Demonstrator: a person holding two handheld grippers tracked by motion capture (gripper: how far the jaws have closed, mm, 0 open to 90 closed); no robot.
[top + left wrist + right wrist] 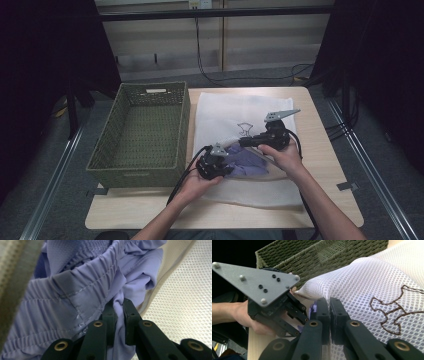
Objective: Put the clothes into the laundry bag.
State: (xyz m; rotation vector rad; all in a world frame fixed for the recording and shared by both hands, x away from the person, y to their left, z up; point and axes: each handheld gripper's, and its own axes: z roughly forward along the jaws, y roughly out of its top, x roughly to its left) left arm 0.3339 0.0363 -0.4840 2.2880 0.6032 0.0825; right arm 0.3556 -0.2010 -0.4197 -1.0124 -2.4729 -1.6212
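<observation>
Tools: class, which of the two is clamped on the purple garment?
The left tool, shut on the purple garment; the right tool pinches the white mesh bag instead.

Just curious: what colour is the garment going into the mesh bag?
Lavender purple garment, clearest in the left gripper view.

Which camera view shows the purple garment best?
The left gripper view: the purple garment is close, seams clear. High view shows it small, beside the mesh bag. Right gripper view shows a sliver.
</observation>
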